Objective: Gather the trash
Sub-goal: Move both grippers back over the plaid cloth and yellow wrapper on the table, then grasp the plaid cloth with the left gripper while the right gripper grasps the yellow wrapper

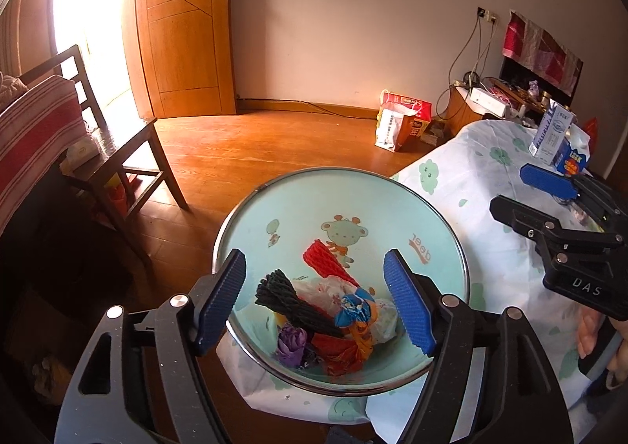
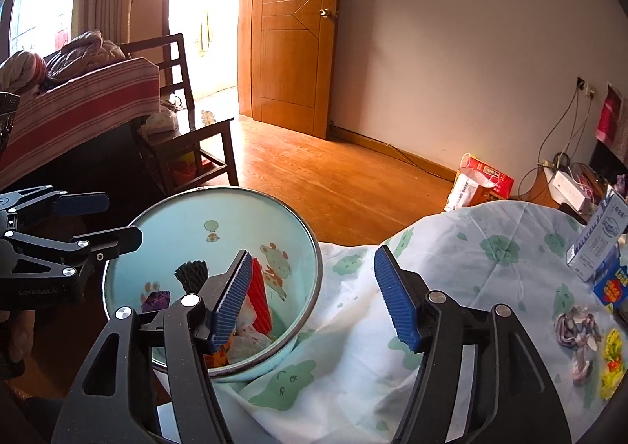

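Sheet (image 2: 451,247) with green print over the whole work surface, bin (image 2: 219,189) parked at its left edge, wall touching the cloth. Bin part full: red net sleeve (image 1: 329,259) leaning on the inner wall, black net sleeve (image 1: 290,298) across a white bag (image 1: 325,291), orange-blue wrapper (image 1: 357,310) and purple wrapper (image 1: 292,342) lower down. Left gripper (image 1: 314,259) straight above the bin mouth, jaws wide, nothing between the pads, pointing down at the pile. Right gripper (image 2: 314,253) just right of the bin over bare sheet, jaws also wide and empty. Leftover trash all at the far right of the sheet, well apart from the bin: crumpled wrapper (image 2: 577,330), greyish purple, long axis roughly toward-and-away from the right camera; yellow wrapper (image 2: 612,361) just beside it, partly cut by the lens edge. Carton (image 2: 596,243) and blue box (image 2: 610,287) upright behind those, trash or not unclear. Key relation, as a judgement: next pick off to the right of the right gripper, so right hand nearer by a wide margin, left hand on the wrong side with the bin in between. Probably swing right, pads either side of the crumpled wrapper's short width. Risk: pinching sheet along with it.
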Demonstrator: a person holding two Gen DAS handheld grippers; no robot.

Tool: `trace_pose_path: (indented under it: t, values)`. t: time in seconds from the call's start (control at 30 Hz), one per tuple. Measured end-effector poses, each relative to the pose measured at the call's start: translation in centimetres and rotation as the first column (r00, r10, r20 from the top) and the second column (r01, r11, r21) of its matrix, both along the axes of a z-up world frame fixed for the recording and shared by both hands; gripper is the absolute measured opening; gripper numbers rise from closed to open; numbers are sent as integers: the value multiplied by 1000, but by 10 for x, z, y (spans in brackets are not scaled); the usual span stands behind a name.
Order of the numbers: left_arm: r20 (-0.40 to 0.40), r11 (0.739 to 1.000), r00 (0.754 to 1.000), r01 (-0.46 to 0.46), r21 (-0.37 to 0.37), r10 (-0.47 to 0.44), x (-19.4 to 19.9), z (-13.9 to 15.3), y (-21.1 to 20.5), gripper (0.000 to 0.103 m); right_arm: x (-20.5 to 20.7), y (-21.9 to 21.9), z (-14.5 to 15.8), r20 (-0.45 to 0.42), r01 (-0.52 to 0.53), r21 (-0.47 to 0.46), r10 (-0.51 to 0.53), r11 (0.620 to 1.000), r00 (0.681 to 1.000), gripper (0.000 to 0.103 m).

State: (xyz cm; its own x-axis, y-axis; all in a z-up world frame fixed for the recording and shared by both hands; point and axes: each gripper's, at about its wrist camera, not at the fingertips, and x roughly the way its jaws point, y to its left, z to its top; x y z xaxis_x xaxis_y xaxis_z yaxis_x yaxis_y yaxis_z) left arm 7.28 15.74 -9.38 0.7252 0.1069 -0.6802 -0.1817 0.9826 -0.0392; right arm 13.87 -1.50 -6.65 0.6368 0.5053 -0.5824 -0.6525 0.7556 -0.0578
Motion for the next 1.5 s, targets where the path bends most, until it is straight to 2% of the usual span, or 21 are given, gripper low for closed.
trace_pose_path:
  t: [0.17, 0.33, 0.5, 0.53, 0.67, 0.73, 0.87, 1.07, 1.17, 1.23, 1.27, 1.37, 1.5]
  values:
    - [-7, 996, 996, 91, 25, -91, 14, -1, -39, 77, 1, -52, 4, 0, 106, -9, -106, 994, 994, 66]
    - [-1, 982, 983, 183, 46, -183, 38, 0, -87, 80, 9, -124, 1, -3, 263, -15, -263, 965, 965, 69]
    - [-15, 965, 966, 258, 51, -258, 66, -3, -135, 81, 22, -207, -5, -9, 448, -23, -448, 894, 894, 70]
    - [-18, 961, 963, 270, 57, -270, 71, -3, -145, 81, 27, -227, -7, -8, 498, -38, -499, 866, 867, 70]
    - [-34, 945, 947, 320, 73, -318, 89, -6, -183, 81, 47, -281, -13, -16, 603, -68, -605, 795, 796, 71]
    - [-40, 937, 940, 341, 68, -339, 98, -6, -199, 82, 57, -303, -16, -35, 630, -72, -633, 773, 773, 71]
    - [-49, 927, 929, 369, 74, -366, 115, -4, -230, 82, 71, -335, -25, -75, 639, -81, -644, 765, 761, 71]
    - [-50, 906, 910, 414, 84, -411, 128, 0, -269, 83, 82, -354, -34, -181, 602, -95, -608, 793, 773, 70]
    - [-49, 896, 900, 437, 83, -434, 134, 0, -289, 82, 88, -360, -40, -246, 576, -95, -580, 812, 777, 47]
    - [-52, 889, 892, 451, 79, -448, 138, 0, -301, 82, 86, -361, -38, -249, 572, -84, -573, 816, 781, 41]
    - [-50, 885, 889, 458, 76, -456, 139, 1, -307, 82, 82, -363, -35, -239, 572, -81, -573, 816, 784, 31]
    - [-46, 875, 878, 478, 73, -476, 146, 2, -324, 82, 71, -373, -30, -221, 591, -66, -589, 804, 777, 29]
    - [-57, 861, 865, 502, 77, -499, 157, -4, -350, 82, 58, -396, -26, -224, 638, -35, -628, 769, 745, 29]
